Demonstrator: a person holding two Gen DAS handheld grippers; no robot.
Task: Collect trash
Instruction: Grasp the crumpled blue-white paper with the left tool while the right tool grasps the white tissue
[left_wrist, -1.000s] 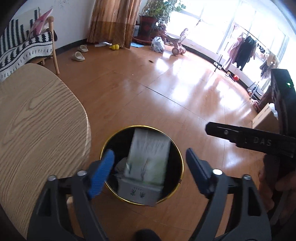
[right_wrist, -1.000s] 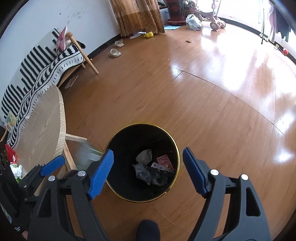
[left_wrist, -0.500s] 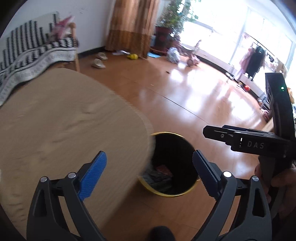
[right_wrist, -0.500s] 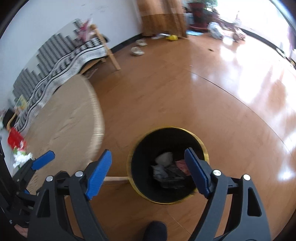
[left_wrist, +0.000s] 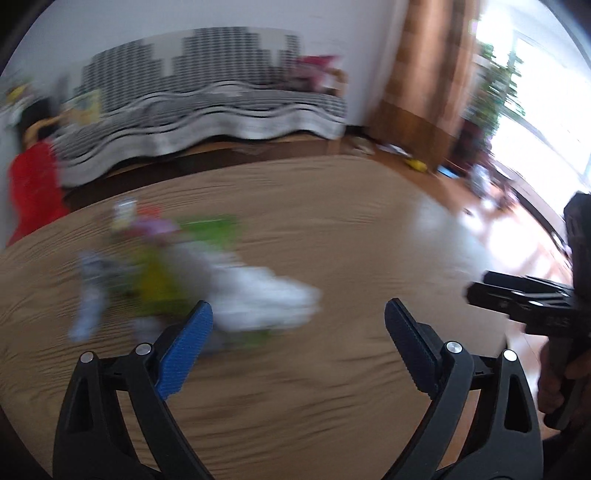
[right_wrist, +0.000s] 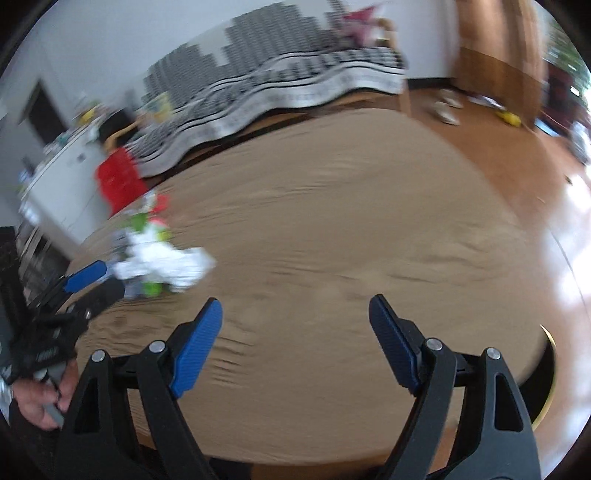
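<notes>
Your left tool (left_wrist: 297, 323), spread and empty, has just been widening; the trash pile (left_wrist: 207, 280) lies ahead-left on the bench (left_wrist: 369, 240).

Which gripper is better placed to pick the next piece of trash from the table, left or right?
Probably left. The left gripper has open, empty jaws right beside the blurred trash pile on the table. The right gripper, also open, faces bare wood, with the pile off to its left.

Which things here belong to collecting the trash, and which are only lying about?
For the job: trash pile on the table; bin; left gripper and right gripper, both open, empty.

Lying about: striped sofa; slippers; curtain.
</notes>
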